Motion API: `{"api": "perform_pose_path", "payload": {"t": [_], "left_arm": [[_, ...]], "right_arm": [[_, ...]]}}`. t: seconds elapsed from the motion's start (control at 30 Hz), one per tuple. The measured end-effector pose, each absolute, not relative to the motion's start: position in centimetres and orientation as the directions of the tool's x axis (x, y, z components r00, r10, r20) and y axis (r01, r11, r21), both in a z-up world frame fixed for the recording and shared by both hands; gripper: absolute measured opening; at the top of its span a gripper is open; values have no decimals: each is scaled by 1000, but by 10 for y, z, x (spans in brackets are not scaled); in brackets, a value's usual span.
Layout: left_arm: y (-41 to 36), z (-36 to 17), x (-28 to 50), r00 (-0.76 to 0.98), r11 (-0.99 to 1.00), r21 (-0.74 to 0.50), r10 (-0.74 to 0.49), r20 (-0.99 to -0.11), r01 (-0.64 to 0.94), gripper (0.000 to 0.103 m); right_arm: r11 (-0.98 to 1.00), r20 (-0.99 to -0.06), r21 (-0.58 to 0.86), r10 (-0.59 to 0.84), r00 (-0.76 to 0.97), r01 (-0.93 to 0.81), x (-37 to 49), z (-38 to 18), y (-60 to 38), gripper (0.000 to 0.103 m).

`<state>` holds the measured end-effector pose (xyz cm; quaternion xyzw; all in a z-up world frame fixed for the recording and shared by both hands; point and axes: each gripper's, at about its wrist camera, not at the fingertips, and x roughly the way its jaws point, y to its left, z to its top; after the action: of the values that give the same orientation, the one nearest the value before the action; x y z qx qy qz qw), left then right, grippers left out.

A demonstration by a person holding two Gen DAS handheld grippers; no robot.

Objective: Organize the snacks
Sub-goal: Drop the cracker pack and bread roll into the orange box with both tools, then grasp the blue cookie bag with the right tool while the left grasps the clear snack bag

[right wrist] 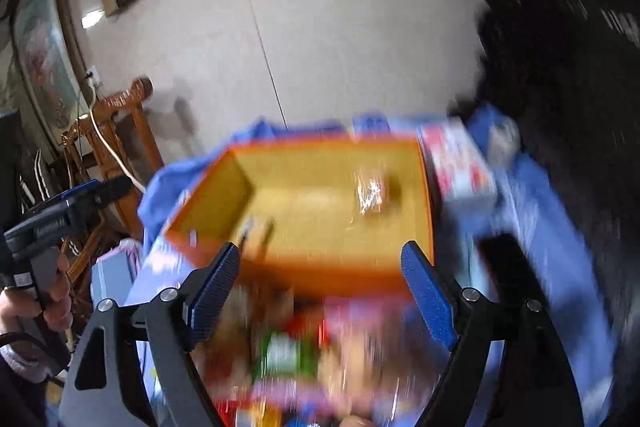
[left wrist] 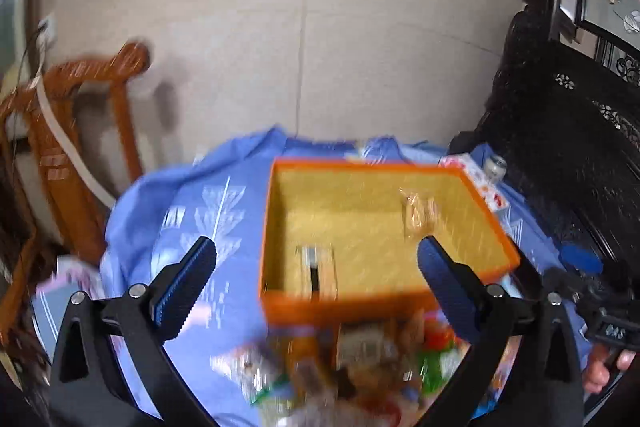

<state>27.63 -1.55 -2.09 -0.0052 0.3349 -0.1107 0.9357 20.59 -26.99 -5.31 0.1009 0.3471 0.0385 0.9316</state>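
Orange open box, yellow woven-look lining, sits on blue patterned tablecloth. Two items inside: one clear-wrapped snack near the far right corner, one small tan packet with a dark stripe against the near wall. Blurred snack pile just in front of the box, count unreadable. One red-white carton at the box's right side. Left gripper jaws wide apart, empty. Right gripper jaws wide apart, empty. One wooden chair behind, left.

Box sits on counter; wrapped snack inside it far right, snack pile before it, carton right.
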Motion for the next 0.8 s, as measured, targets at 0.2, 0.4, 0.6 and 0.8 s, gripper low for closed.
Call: {"api": "perform_pose_path", "payload": {"t": [0.2,0.4,0.6,0.8], "left_arm": [[19,-78,220,692,982,-143,-186,-697,120,99],[38,-95,174,684,982,-160,-185,-705,100,99],[44,-104,148,670,987,-137,-162,-724,90,99],[29,-117,145,654,985,-112,-171,-737,132,99]], "right_arm": [[942,-770,259,67,634,215,134,-135,-265,83],[915,-854,230,26,520,332,129,-192,-245,83],[902,-876,247,53,479,353,145,-212,-231,90],[911,-876,222,29,482,348,142,-217,-238,67]]}}
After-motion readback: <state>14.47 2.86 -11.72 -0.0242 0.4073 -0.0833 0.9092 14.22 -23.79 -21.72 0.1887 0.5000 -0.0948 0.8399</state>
